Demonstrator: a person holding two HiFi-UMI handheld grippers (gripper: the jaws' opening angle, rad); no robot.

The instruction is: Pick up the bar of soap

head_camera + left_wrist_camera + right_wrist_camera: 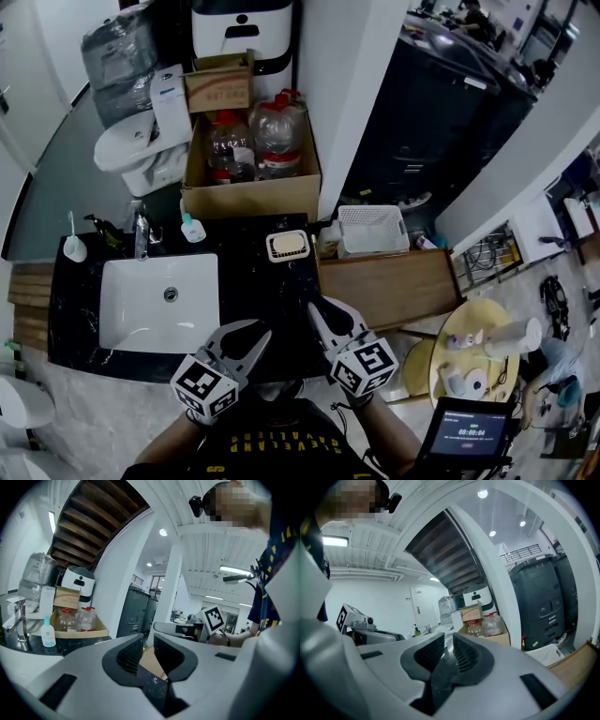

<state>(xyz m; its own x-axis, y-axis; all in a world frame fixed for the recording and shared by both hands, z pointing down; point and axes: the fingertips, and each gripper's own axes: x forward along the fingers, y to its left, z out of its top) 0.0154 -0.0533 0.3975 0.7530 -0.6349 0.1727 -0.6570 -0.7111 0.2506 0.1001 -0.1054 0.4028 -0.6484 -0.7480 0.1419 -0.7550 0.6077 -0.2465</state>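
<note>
Head view, biggest first: black stone counter [267, 300] across the middle, with a white sink [131, 319] sunk into its left half. Behind it, an open cardboard box [251, 199] of clear red-capped bottles, with a white toilet [127, 150] to its left. Right of the counter, a wooden shelf [389, 286] carrying a white basket [372, 230]. Low in that view, left gripper [246, 339] and right gripper [328, 314] side by side over the counter's near edge, both aimed toward the back. Left gripper view: jaws spread a fair way, nothing between the ribbed pads. Right gripper view: jaws only a sliver apart, dark counter showing through the slit, nothing pinched. Bar of soap [288, 245], cream, lying in a white dish [270, 247] at the counter's back edge, right of the sink, just in front of the box, well apart from both grippers. Smaller still: chrome tap [141, 234] behind the sink, small pale bottle [192, 229] near it.
</note>
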